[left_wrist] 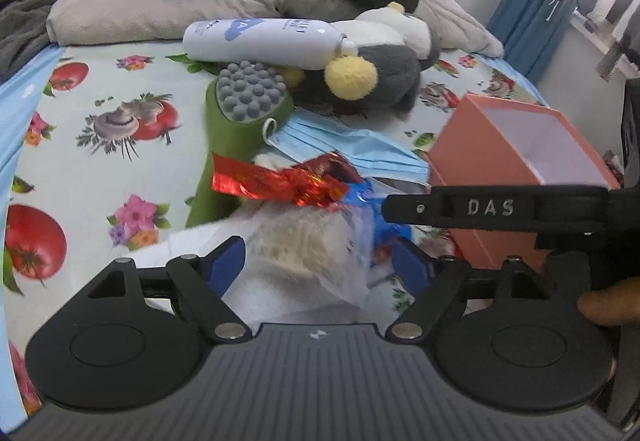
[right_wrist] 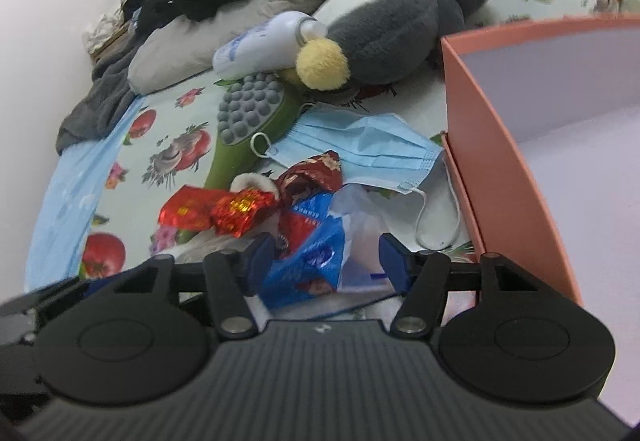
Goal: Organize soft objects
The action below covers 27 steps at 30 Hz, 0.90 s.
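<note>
Clutter is heaped in the middle of the bed (left_wrist: 60,145), and the salmon box (left_wrist: 484,157) is stood open just to the right of the heap, presumably so that soft things can be dropped in over its near wall with a short carry; its pale inside looks bare in the right wrist view. The left gripper (left_wrist: 320,265) is held low over a clear plastic bag (left_wrist: 308,241), jaws wide apart on either side of it, which suggests a grasp being lined up but not yet made. The right gripper (right_wrist: 326,261) is also spread, straddling a blue wrapper (right_wrist: 308,265) at the near edge of the pile. A blue face mask (right_wrist: 360,145) is draped against the box corner, red foil wrappers (right_wrist: 224,211) are laid over the handle of a green massage brush (left_wrist: 240,109), and a white bottle (left_wrist: 264,41) is propped on a grey plush toy (left_wrist: 380,69) further back. The bottle and brush are judged hard, so they are likely left behind.
</note>
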Motion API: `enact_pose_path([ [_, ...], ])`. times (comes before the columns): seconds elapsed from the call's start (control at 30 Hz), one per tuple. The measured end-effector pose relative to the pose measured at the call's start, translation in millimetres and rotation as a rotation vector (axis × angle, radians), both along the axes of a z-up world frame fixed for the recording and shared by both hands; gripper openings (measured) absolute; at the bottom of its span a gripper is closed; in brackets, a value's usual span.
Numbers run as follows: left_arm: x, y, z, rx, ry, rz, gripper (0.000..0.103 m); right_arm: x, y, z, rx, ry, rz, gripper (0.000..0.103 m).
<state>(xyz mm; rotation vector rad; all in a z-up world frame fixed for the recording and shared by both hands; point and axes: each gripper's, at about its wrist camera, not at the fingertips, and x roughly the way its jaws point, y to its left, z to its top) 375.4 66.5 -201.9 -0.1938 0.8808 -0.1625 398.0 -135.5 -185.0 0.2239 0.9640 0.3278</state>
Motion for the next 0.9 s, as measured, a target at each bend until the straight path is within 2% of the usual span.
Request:
enact_pose_path([
  [0.13, 12, -4, -8, 0.042, -0.021, 0.013, 0.084, 14, -3, -11, 0.042, 0.037, -0.022, 0.046],
  [0.2, 18, -5, -14, 0.044, -0.005, 0.011, 0.083, 20, -3, -19, 0.058, 0.07, -0.027, 0.045],
  [0.23, 20, -5, -17, 0.049, 0.005, 0.017, 0.079, 21, -3, -23, 0.065, 0.087, -0.031, 0.043],
  [0.3, 23, -7, -23, 0.058, 0.023, 0.014, 0.07, 22, -1, -30, 0.075, 0.117, -0.036, 0.034],
  [0.33, 22, -7, -25, 0.066, 0.026, 0.022, 0.065, 22, 0, -33, 0.077, 0.131, -0.035, 0.025],
  [0.43, 17, -8, -26, 0.076, 0.024, 0.02, 0.054, 19, -2, -35, 0.094, 0.157, -0.036, 0.018],
  [0.63, -2, -10, -10, 0.044, 0.01, 0.035, 0.04, 4, -4, -21, 0.055, 0.112, -0.027, 0.014],
  [0.9, -45, -5, 26, -0.003, -0.025, 0.095, 0.033, -27, -4, 13, -0.034, 0.007, -0.003, 0.013],
])
